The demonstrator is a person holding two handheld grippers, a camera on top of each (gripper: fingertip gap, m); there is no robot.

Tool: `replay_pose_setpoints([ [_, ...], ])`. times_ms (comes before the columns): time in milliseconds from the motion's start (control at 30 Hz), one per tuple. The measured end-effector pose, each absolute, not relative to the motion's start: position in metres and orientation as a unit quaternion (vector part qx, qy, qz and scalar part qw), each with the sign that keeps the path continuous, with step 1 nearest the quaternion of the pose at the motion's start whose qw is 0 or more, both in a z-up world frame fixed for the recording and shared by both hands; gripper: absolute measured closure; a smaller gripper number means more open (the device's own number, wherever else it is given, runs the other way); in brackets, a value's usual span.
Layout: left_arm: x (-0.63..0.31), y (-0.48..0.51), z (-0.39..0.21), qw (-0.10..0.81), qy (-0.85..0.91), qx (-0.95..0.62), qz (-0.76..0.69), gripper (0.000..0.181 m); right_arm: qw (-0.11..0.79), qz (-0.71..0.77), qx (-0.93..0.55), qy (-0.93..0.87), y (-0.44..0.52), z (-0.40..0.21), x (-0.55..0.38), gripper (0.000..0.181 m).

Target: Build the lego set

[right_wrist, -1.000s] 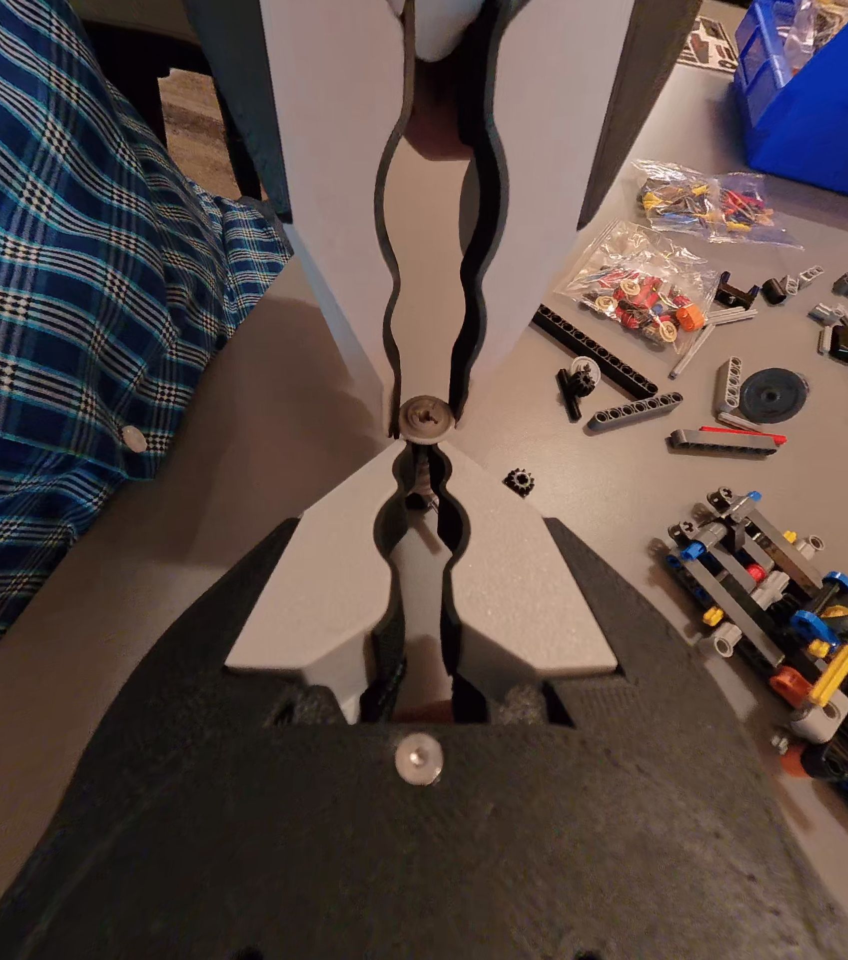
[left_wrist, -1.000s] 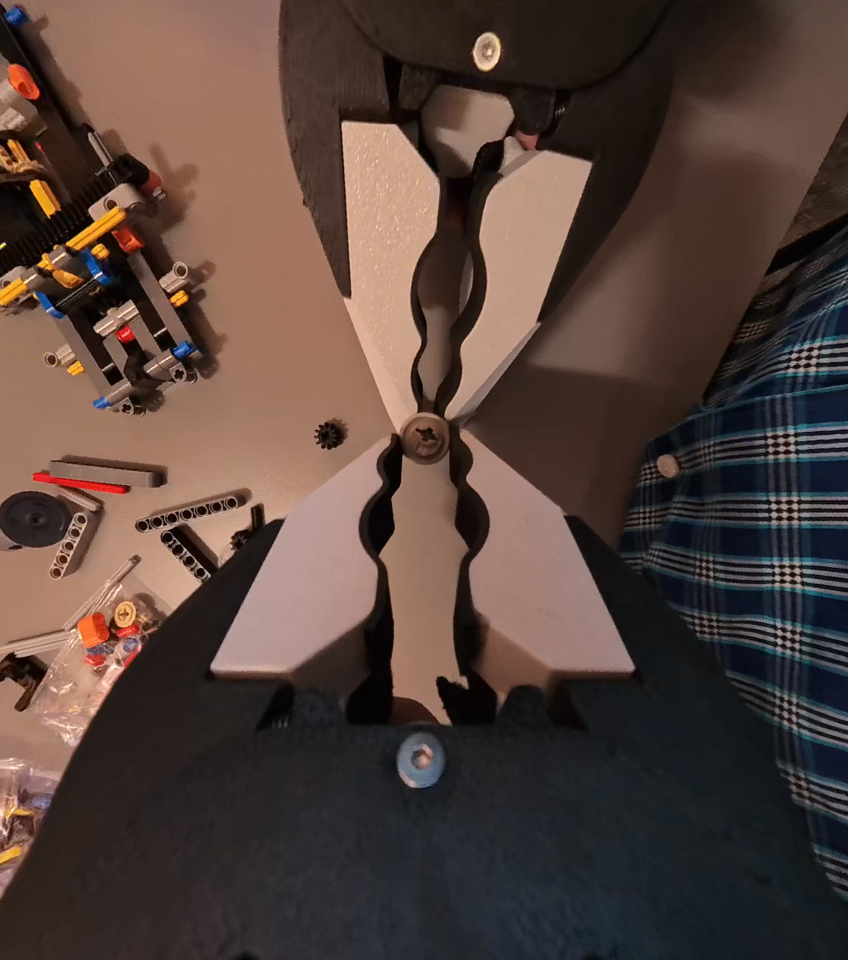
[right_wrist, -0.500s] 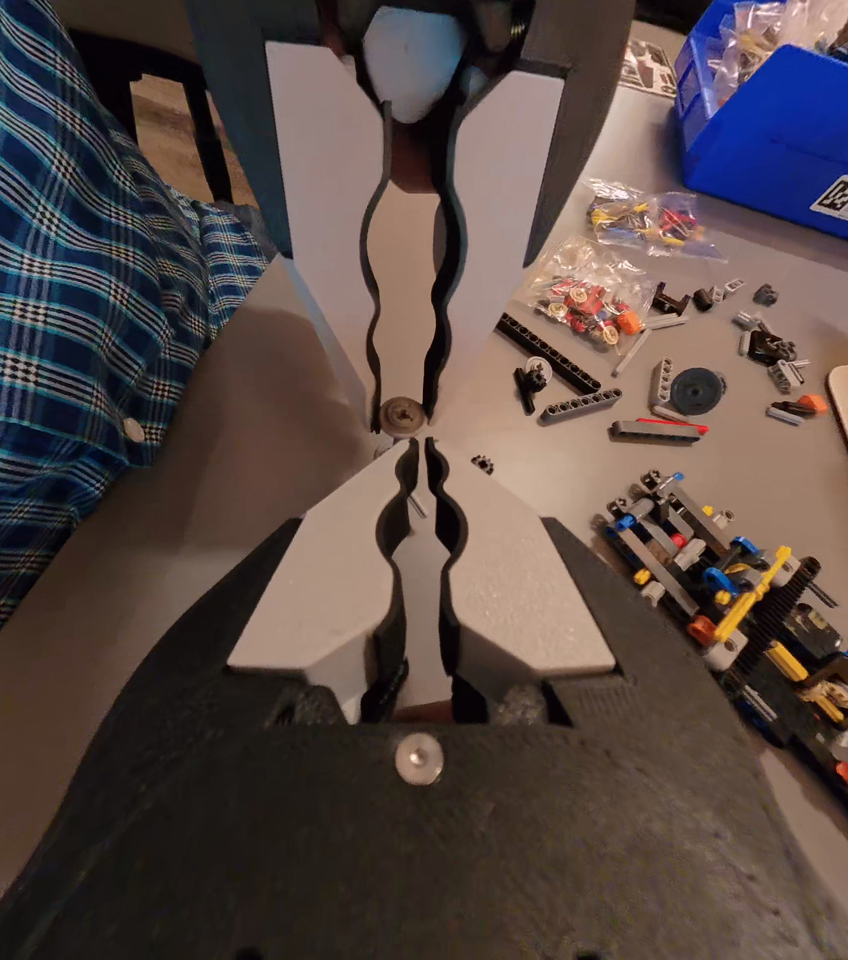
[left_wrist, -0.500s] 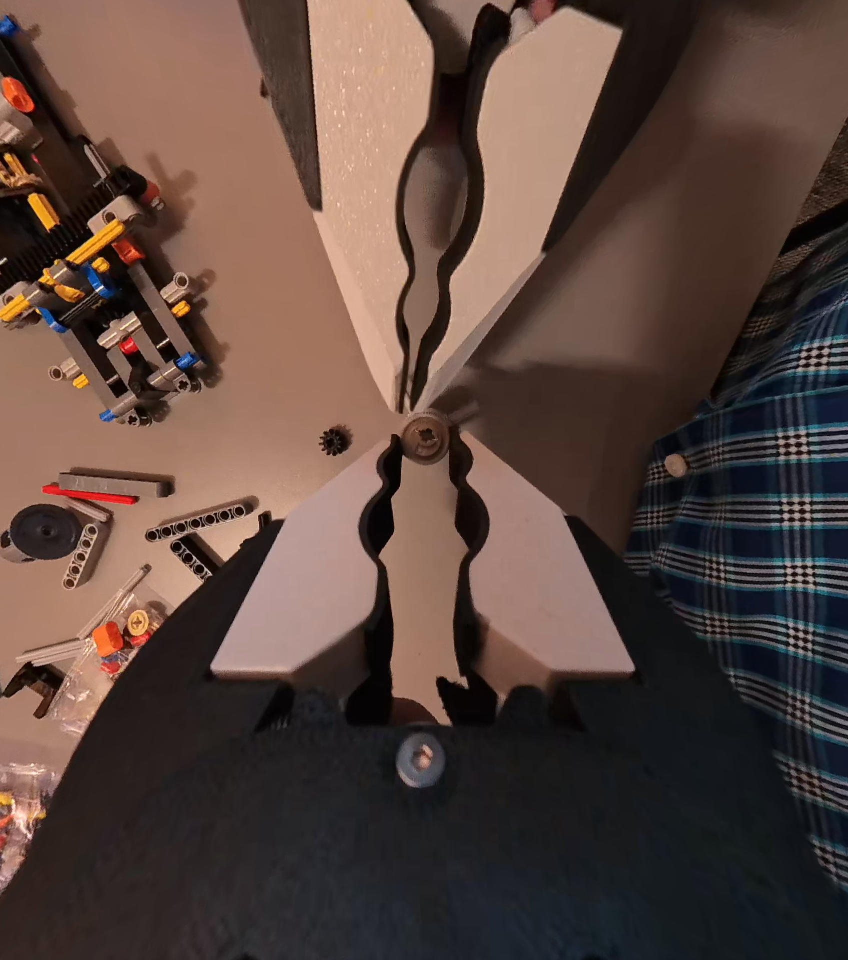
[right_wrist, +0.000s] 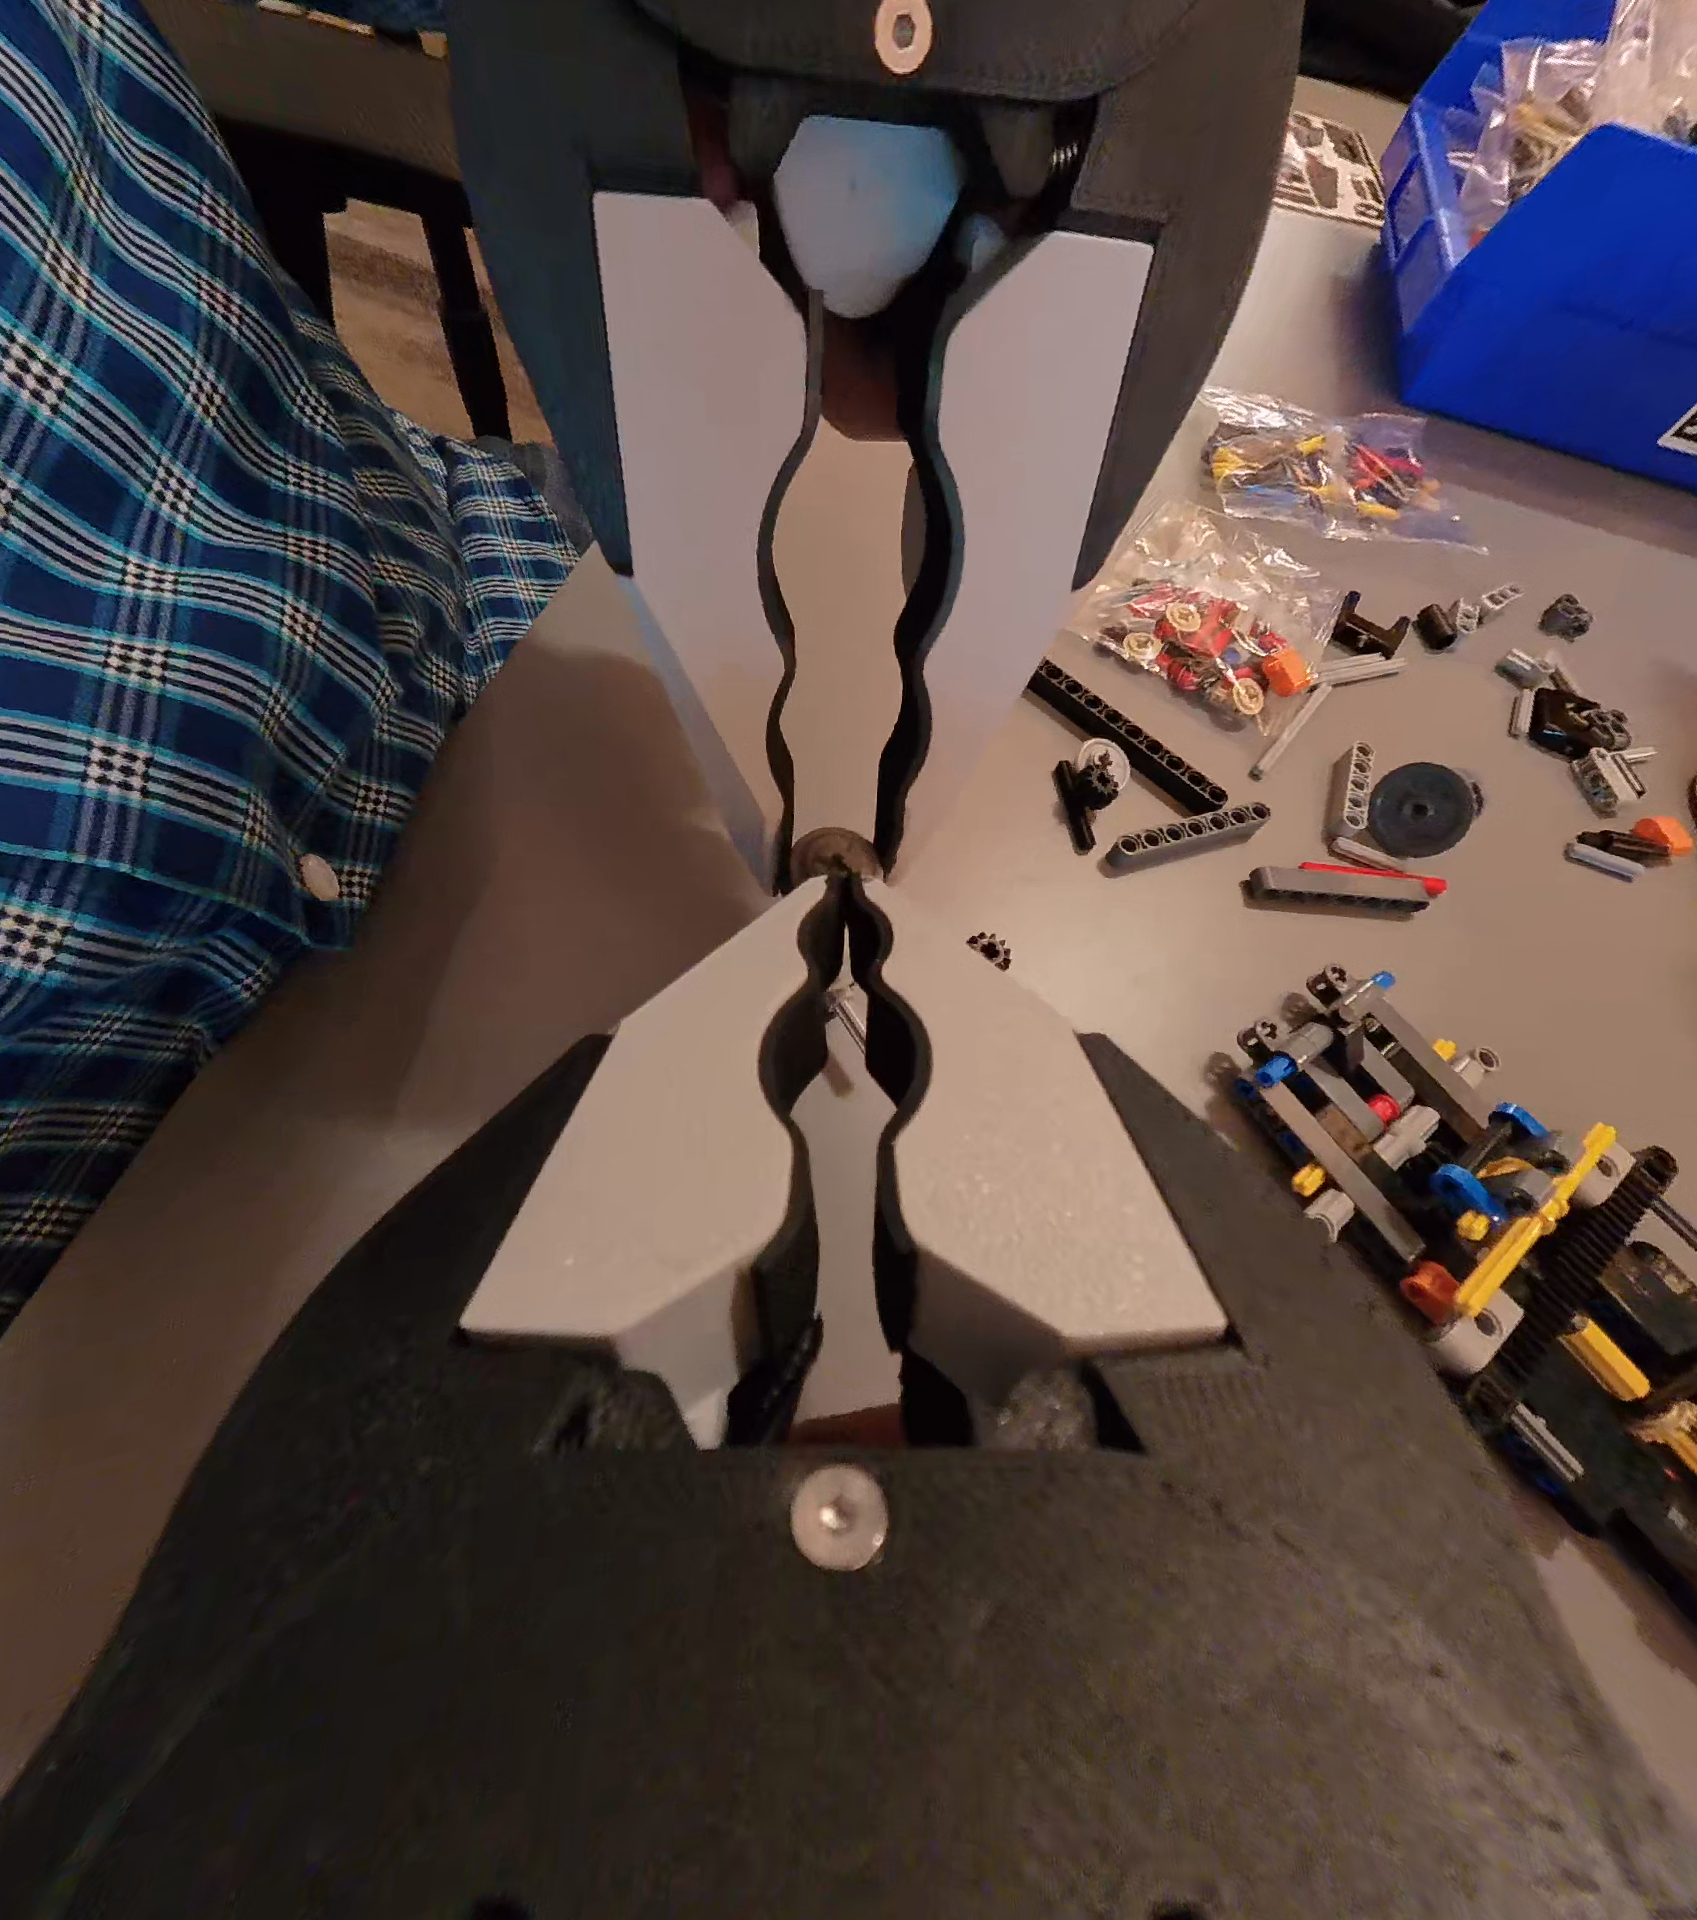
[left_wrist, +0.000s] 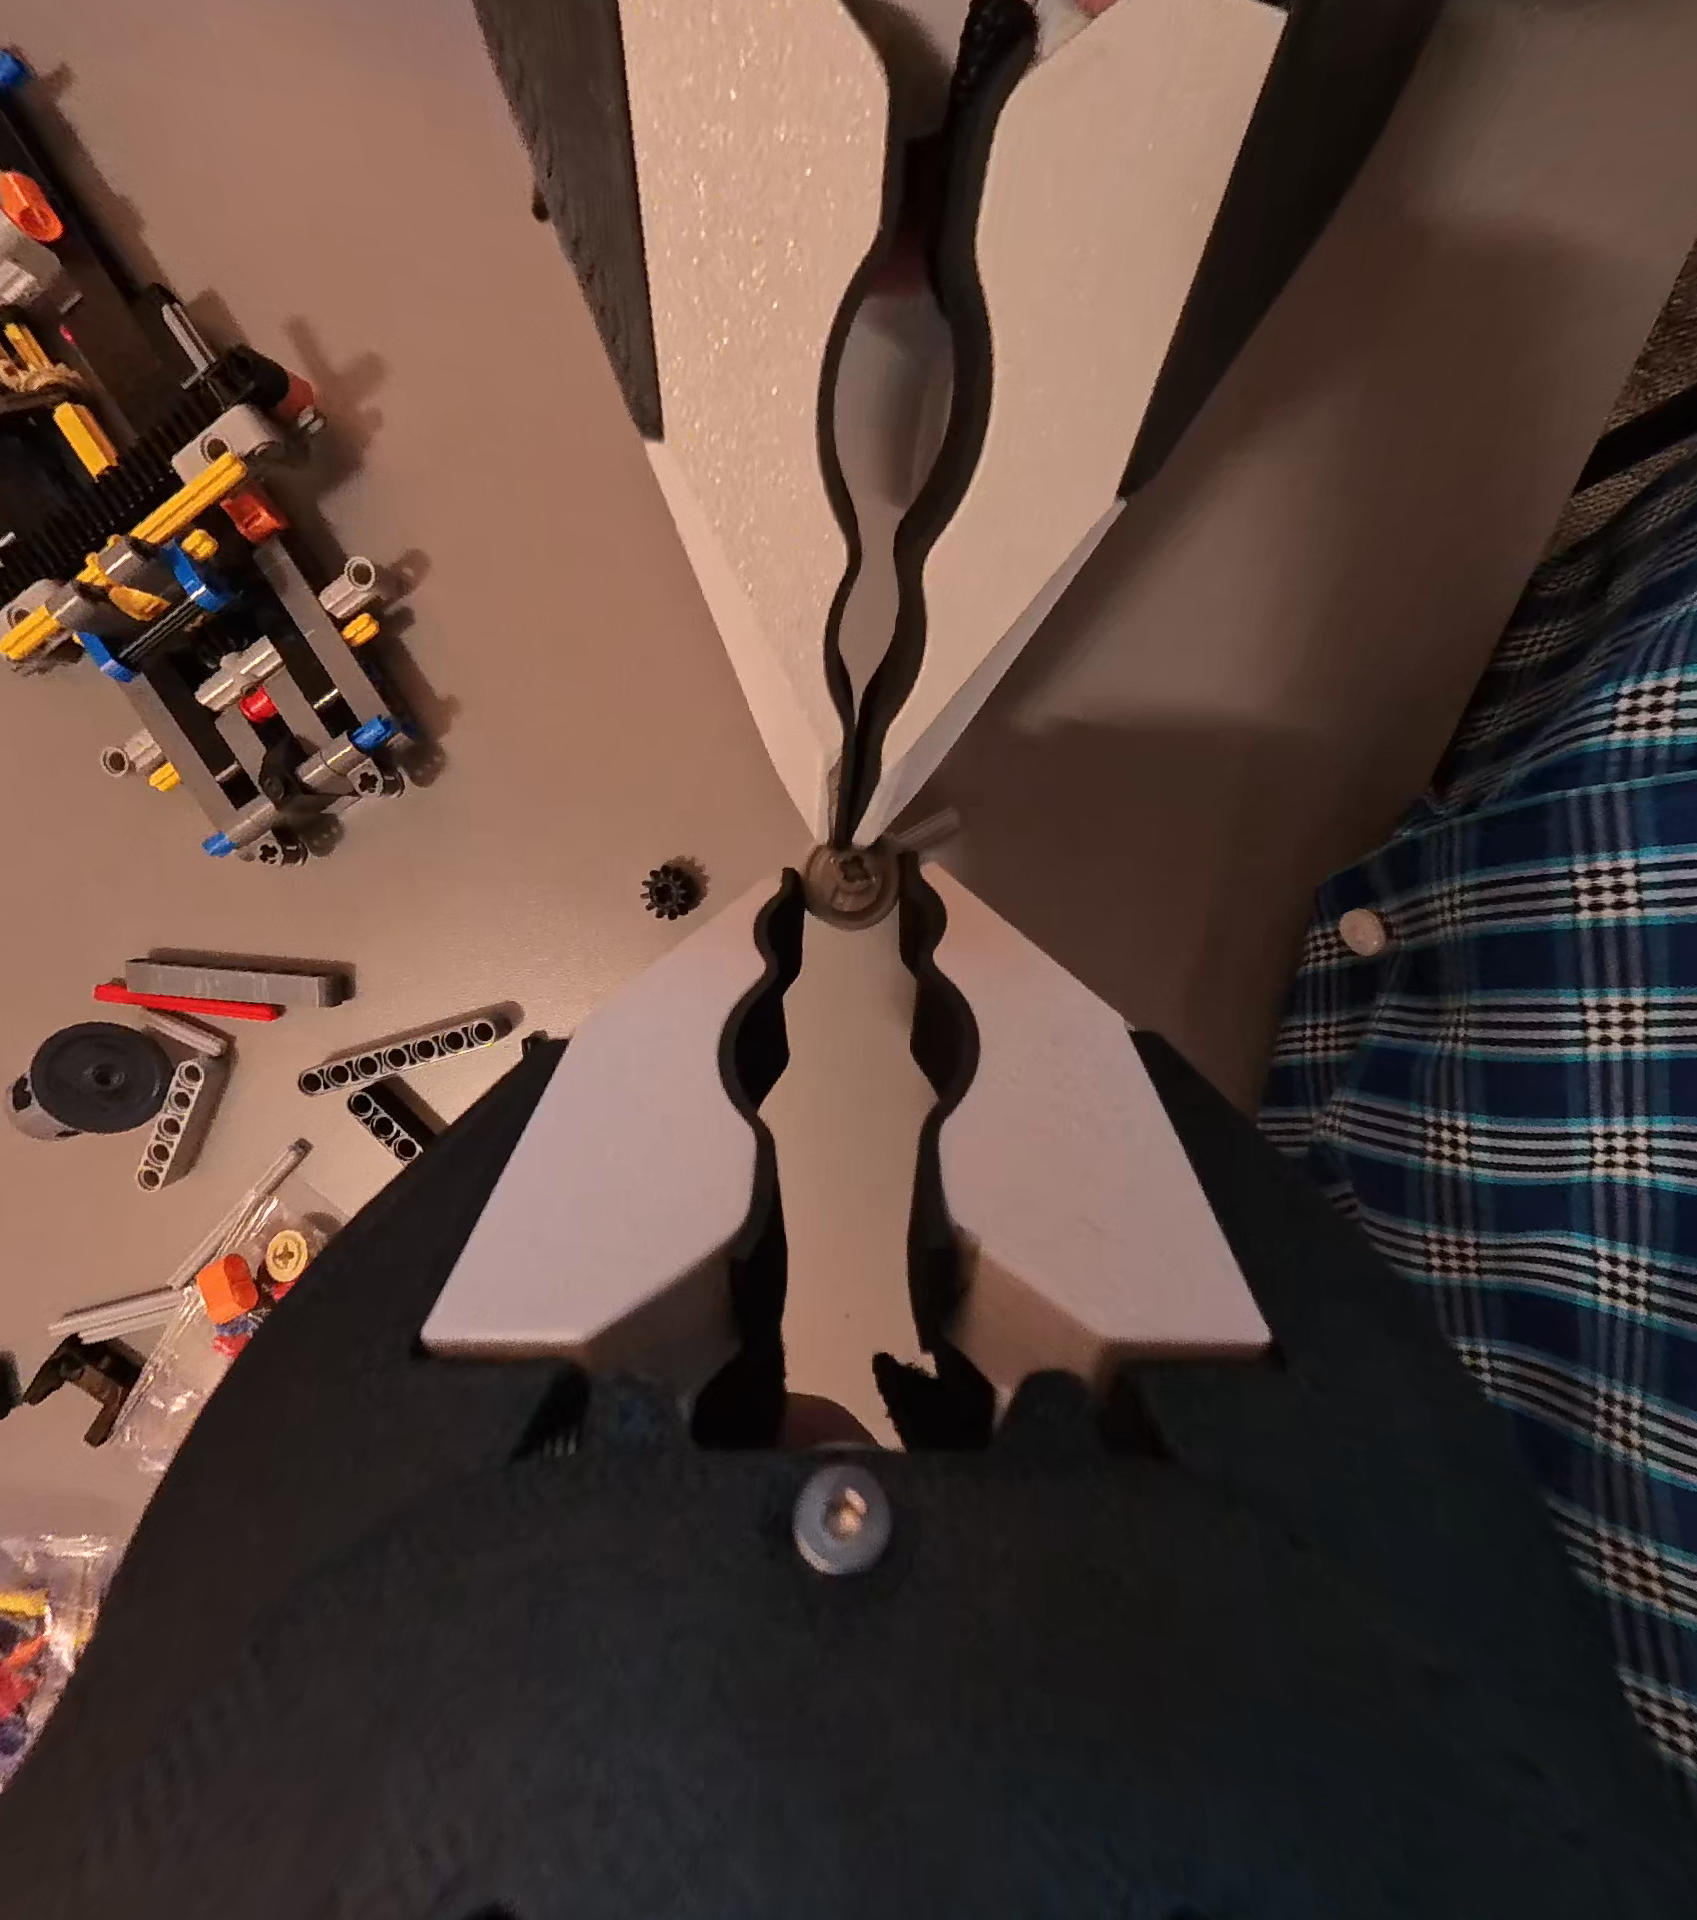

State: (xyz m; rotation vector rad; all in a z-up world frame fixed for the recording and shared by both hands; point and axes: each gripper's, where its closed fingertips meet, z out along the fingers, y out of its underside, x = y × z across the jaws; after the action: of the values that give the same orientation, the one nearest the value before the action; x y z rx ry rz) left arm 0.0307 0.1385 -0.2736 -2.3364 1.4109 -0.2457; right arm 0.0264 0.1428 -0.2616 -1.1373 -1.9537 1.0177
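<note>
Holding a small round grey-brown bush between the fingertips of my left gripper, I meet it tip to tip with my right gripper, whose fingers are pressed nearly together on a thin grey axle. The axle's far end sticks out just beside the bush in the left wrist view. Both pieces hang in the air above the grey table, close to its near edge and to my plaid shirt.

I judge these parts as light, hard and slick: they will not bend, but they can twist or pop out of a pinch if the push goes off line. The bush is best held across its rim, leaving its cross-shaped hole clear. The axle wants a grip near its middle, with enough tip free to enter.

Room is open to the side where the table is bare. Farther out lie the half-built chassis, a small black gear, loose beams and bags of parts, with a blue bin beyond. A dropped piece near the table edge could roll off onto my lap, I reckon.
</note>
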Motion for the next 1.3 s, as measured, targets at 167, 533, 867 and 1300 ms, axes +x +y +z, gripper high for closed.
replay_pose_setpoints([
  [167, 0.03, 0.138, -0.279, 0.202, 0.503, -0.836, -0.086, 0.165, 0.322, 0.375, -0.431, -0.755, 0.14, -0.267, 0.025, 0.181],
  [533, 0.029, 0.139, -0.292, 0.204, 0.501, -0.838, -0.077, 0.165, 0.306, 0.36, -0.438, -0.765, 0.141, -0.281, 0.024, 0.181],
  [867, 0.031, 0.14, -0.287, 0.253, 0.465, -0.841, -0.116, 0.152, 0.303, 0.358, -0.461, -0.754, 0.154, -0.275, 0.032, 0.165],
  [1300, 0.038, 0.135, -0.266, 0.307, 0.511, -0.792, -0.129, 0.174, 0.303, 0.358, -0.461, -0.754, 0.154, -0.278, 0.036, 0.171],
])
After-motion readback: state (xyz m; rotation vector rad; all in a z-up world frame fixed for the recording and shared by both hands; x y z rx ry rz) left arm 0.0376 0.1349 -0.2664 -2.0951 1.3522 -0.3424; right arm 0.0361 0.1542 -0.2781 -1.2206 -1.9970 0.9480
